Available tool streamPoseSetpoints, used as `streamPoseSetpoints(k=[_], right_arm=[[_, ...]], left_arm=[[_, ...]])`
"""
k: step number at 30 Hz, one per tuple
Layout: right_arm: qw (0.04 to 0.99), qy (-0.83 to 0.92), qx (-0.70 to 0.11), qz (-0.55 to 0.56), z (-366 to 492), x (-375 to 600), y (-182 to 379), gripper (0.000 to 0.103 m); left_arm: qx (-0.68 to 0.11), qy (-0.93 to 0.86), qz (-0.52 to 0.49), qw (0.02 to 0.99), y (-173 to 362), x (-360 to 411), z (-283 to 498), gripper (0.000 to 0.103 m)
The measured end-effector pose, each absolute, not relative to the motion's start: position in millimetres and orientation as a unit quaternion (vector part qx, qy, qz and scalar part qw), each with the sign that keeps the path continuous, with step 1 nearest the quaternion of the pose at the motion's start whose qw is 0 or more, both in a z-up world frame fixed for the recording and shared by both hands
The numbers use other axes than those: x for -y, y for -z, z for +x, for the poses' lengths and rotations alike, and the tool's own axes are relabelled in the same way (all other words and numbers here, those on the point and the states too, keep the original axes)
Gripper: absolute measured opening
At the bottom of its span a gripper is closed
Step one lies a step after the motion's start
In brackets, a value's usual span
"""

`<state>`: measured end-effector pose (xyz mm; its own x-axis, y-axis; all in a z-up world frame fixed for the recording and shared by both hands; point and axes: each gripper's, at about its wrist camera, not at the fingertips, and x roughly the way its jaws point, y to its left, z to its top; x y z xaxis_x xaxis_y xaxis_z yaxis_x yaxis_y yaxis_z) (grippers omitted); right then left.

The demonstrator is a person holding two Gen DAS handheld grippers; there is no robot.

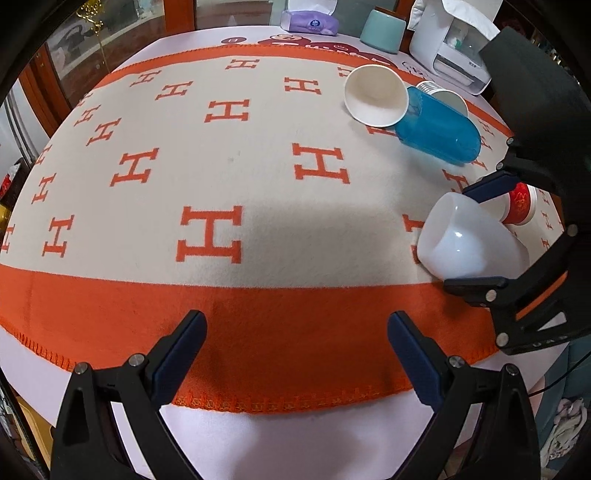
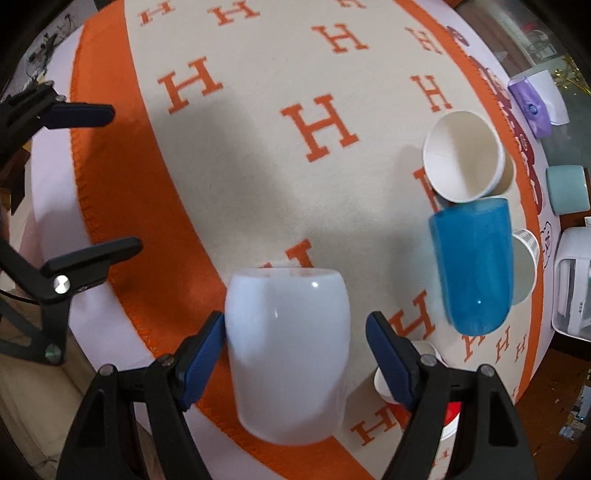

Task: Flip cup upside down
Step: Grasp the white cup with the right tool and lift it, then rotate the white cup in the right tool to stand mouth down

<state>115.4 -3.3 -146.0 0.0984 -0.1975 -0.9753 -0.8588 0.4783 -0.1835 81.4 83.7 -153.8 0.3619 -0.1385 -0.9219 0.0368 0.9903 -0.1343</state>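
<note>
A frosted white cup (image 2: pixel 288 354) lies on its side on the orange-and-cream blanket (image 2: pixel 258 155), between the fingers of my right gripper (image 2: pixel 295 350). The left finger touches the cup's side; the right finger stands clear of it with a gap. In the left wrist view the same cup (image 1: pixel 469 240) sits at the right, with the right gripper (image 1: pixel 476 236) around it. My left gripper (image 1: pixel 295 354) is open and empty above the blanket's orange front border.
A blue cup (image 2: pixel 476 266) and a white paper cup (image 2: pixel 461 162) lie on their sides at the far right, another paper cup (image 2: pixel 524 266) behind them. A red-and-white cup (image 1: pixel 519 205) lies beside the right gripper. A teal mug (image 1: pixel 382 26), tissue pack (image 1: pixel 308 20) and white appliance (image 1: pixel 448 48) line the back edge.
</note>
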Motion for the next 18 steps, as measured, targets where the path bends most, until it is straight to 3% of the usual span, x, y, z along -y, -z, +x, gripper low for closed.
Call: streamPoseSetpoints(k=[1, 3, 9, 18], right_arm=[[0.599, -0.268, -0.619, -0.432, 117, 3, 149, 0.077], [0.594, -0.266, -0.626, -0.430, 117, 5, 152, 0.066], [0.643, -0.254, -0.604, -0.395, 120, 23, 127, 0.066], [0.836, -0.207, -0.483, -0.159, 108, 82, 81, 0.066]], left_arm=[[-0.563, 0.054, -0.046, 0.823, 155, -84, 82, 0.097], [-0.565, 0.055, -0.045, 0.822, 156, -85, 82, 0.097], [-0.559, 0.057, -0.046, 0.826, 153, -87, 82, 0.097], [-0.519, 0.046, -0.063, 0.851, 132, -81, 88, 0.097]])
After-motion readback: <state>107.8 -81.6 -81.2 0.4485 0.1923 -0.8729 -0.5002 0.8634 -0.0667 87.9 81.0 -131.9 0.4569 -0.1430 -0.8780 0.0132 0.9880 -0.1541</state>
